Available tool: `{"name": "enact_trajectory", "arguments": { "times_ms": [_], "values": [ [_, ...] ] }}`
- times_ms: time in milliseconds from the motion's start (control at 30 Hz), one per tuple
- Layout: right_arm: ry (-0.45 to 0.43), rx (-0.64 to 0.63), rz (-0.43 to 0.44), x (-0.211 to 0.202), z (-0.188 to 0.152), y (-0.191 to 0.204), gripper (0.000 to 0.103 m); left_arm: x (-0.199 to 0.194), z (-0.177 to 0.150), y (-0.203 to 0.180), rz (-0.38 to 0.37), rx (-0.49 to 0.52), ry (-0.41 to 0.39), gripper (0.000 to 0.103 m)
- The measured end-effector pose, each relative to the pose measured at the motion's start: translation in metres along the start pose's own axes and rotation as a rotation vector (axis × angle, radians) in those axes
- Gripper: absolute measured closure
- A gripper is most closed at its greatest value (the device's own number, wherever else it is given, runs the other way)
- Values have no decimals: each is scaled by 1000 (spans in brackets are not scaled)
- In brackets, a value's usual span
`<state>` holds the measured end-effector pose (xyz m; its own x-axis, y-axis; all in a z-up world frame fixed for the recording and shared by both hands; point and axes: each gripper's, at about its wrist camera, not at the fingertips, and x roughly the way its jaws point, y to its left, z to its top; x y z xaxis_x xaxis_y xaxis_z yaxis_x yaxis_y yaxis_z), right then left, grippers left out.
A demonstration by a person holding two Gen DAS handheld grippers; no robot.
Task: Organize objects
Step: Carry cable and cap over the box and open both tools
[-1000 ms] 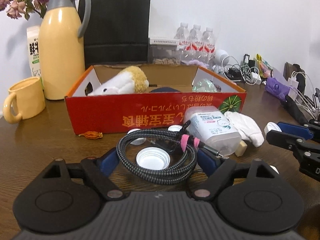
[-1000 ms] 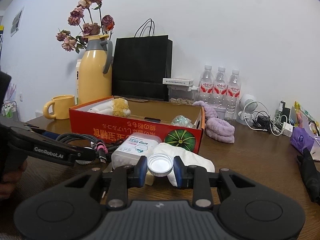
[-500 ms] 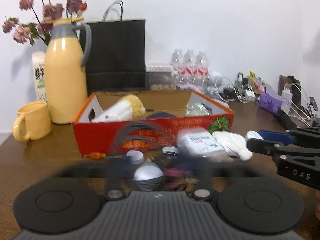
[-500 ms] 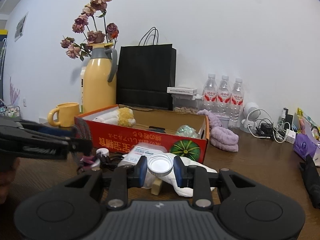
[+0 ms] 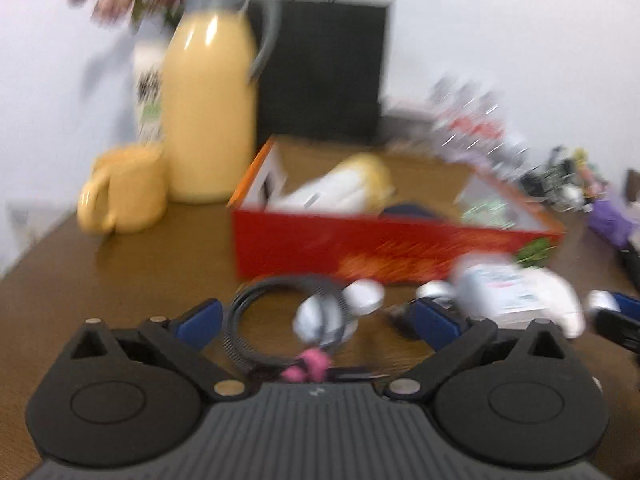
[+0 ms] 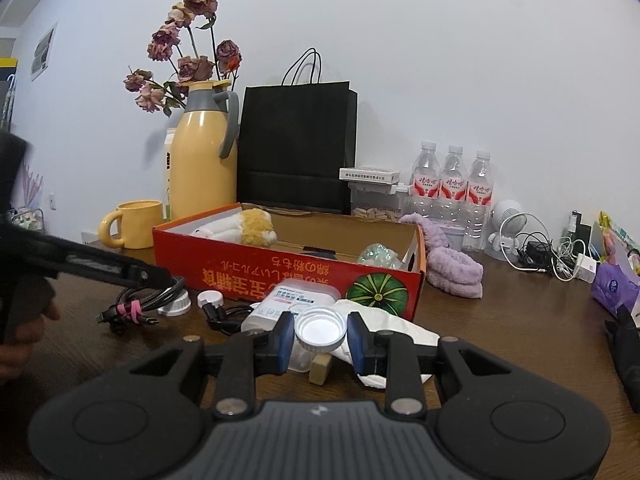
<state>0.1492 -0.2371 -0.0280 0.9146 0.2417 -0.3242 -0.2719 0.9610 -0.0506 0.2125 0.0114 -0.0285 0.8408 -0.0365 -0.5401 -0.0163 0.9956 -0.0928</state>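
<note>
Fingers of the right gripper (image 6: 321, 338), low in the frame's centre, clamp one white cap (image 6: 320, 327). At middle left, the left gripper (image 6: 160, 276) appears to pinch one coiled cable (image 6: 154, 300), though blur hides the contact. Sorting is partway done: the red box (image 6: 288, 276) holds one plush toy (image 6: 240, 229) and one crumpled wrapper (image 6: 378, 256). Two more caps, one jar and one cloth lie outside.

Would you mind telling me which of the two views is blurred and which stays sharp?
Left wrist view: heavy motion smear, so the red box lettering is unreadable. Right wrist view: sharp, with the white cap crisp between the right gripper's fingers; fisheye bending at the edges.
</note>
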Motion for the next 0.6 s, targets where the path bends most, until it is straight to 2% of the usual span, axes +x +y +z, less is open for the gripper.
{"name": "enact_trajectory", "arguments": {
  "times_ms": [100, 167, 333, 400, 433, 600],
  "values": [
    [6, -2, -1, 1, 0, 0, 76, 26, 5, 18, 40, -43, 100, 0],
    [9, -3, -3, 2, -1, 1, 76, 35, 5, 23, 15, -41, 138, 0],
    [19, -8, -7, 4, -1, 2, 76, 37, 3, 20, 28, 14, 139, 0],
    [19, -9, -9, 4, -1, 3, 76, 34, 3, 22, 17, -7, 127, 8],
    [19, -9, -10, 3, -2, 3, 76, 31, 3, 23, 8, -10, 116, 17],
    [11, -11, -15, 2, -2, 4, 76, 24, -1, 14, 4, 13, 85, 18]
  ]
}}
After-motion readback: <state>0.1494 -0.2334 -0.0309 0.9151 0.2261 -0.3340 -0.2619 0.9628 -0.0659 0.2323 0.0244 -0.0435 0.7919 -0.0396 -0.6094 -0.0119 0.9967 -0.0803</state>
